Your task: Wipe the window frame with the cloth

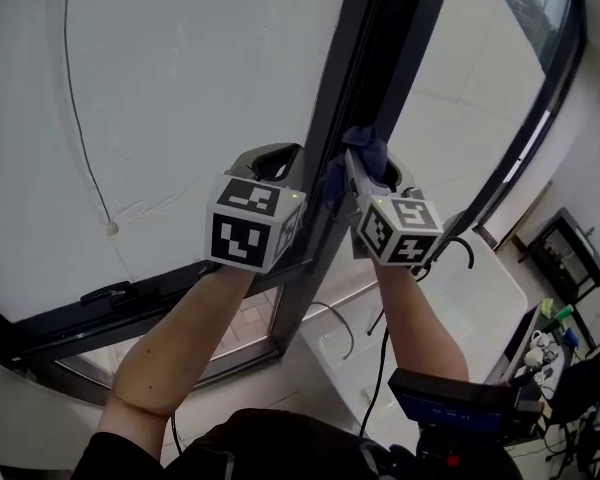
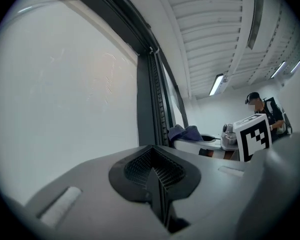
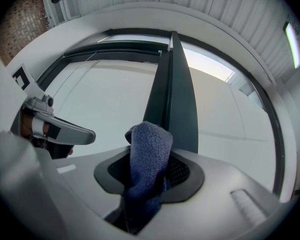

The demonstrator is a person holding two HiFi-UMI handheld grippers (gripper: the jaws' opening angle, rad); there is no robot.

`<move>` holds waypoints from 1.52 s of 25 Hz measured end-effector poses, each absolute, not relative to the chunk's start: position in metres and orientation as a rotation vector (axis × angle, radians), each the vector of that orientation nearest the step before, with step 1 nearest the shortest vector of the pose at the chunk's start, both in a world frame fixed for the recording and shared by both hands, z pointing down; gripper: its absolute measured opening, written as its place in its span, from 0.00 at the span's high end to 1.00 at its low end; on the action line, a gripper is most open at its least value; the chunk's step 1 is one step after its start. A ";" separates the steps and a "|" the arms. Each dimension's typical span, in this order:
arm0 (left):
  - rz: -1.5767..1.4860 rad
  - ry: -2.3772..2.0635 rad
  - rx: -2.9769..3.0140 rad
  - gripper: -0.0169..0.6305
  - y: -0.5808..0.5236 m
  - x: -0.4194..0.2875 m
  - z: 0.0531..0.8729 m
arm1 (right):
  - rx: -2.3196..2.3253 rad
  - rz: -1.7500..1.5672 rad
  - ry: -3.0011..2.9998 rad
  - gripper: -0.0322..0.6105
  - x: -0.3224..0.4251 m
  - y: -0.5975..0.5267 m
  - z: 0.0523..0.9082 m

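A dark blue cloth (image 3: 149, 159) is pinched in my right gripper (image 3: 145, 184), whose jaws are shut on it. In the head view the cloth (image 1: 364, 153) presses against the dark upright bar of the window frame (image 1: 352, 78), with the right gripper (image 1: 365, 173) just below it. My left gripper (image 1: 272, 160) is held beside the bar on its left, close to the glass. Its jaws are shut with nothing between them in the left gripper view (image 2: 157, 176). That view also shows the cloth (image 2: 186, 132) and the frame bar (image 2: 152, 109).
A thin cable (image 1: 85, 138) hangs down the left pane. A window handle (image 1: 105, 293) sits on the lower frame rail. A white sill (image 1: 450, 308) lies below right, with a desk of small items (image 1: 545, 338) beyond. A person (image 2: 262, 109) stands in the room behind.
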State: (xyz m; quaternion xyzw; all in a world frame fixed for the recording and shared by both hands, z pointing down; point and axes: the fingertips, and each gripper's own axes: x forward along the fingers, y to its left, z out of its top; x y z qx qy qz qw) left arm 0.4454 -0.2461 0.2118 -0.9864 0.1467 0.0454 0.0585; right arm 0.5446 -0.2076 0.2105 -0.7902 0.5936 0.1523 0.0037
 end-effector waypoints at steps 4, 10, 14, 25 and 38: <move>0.118 0.484 -3.012 0.98 -0.246 0.452 0.231 | -2.453 0.410 1.908 0.74 0.545 -0.209 0.234; 0.077 0.560 -3.029 0.98 -0.248 0.458 0.256 | -2.423 0.354 1.963 0.74 0.550 -0.208 0.261; 0.078 0.580 -3.045 0.98 -0.247 0.462 0.268 | -2.411 0.333 1.983 0.74 0.551 -0.208 0.275; -0.031 0.624 -3.091 0.98 -0.245 0.470 0.328 | -2.417 0.226 2.041 0.73 0.551 -0.212 0.334; -0.169 0.664 -3.121 0.98 -0.252 0.476 0.386 | -2.432 0.107 2.064 0.73 0.550 -0.215 0.397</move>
